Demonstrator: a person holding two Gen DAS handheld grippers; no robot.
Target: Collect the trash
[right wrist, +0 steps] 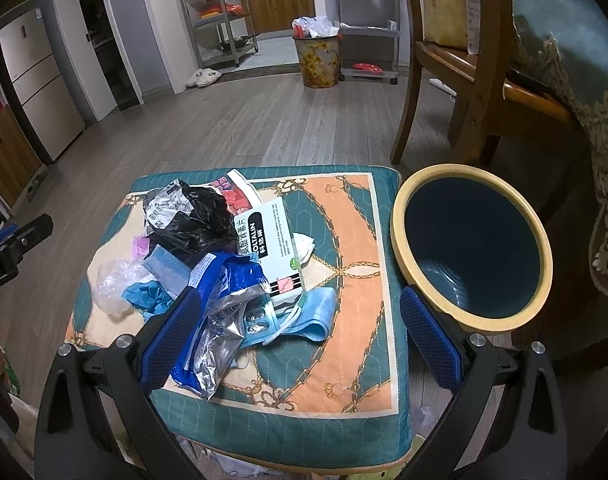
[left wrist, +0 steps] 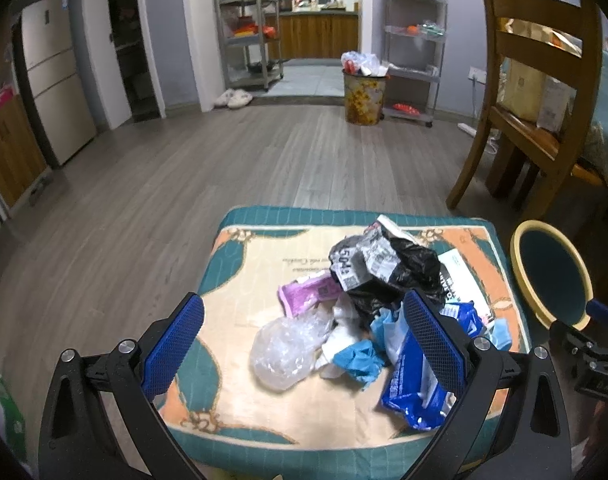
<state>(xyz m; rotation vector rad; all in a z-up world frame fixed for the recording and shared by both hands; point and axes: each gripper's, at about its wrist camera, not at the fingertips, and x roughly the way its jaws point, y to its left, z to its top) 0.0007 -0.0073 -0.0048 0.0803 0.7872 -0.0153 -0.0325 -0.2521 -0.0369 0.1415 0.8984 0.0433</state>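
- Trash lies in one loose heap on the teal-and-peach quilted cushion [right wrist: 344, 216], toward its left half in the right wrist view; the empty dark-teal round bin with the cream rim [right wrist: 472, 248] stands just beside the cushion's right edge.
- We see both tools empty: the left gripper [left wrist: 304, 344] has its blue-padded fingers [left wrist: 173, 344] spread wide around the near side of the heap, and the right gripper [right wrist: 299, 340] is likewise spread, its left finger beside the torn blue-and-silver foil wrapper [right wrist: 219, 320].
- We judge the step in hand to be the first pick, so we take a top, free piece, not a buried one.
- For the left, the crumpled clear plastic bag [left wrist: 287, 348] sits between the fingers; we close low on its bulk, since thin film can slip out of a shallow pinch.
- For the right, the light-blue face mask [right wrist: 312, 316] or the foil wrapper is nearest the bin, which keeps the carry short.
- We lift straight up before we swing, because the mask's white loop may snag the white medicine box with black lettering [right wrist: 271, 244].
- We leave the crumpled black plastic bag with the grey label [left wrist: 384, 268] for later; it lies across other pieces.
- We release well inside the rim, not at its edge.
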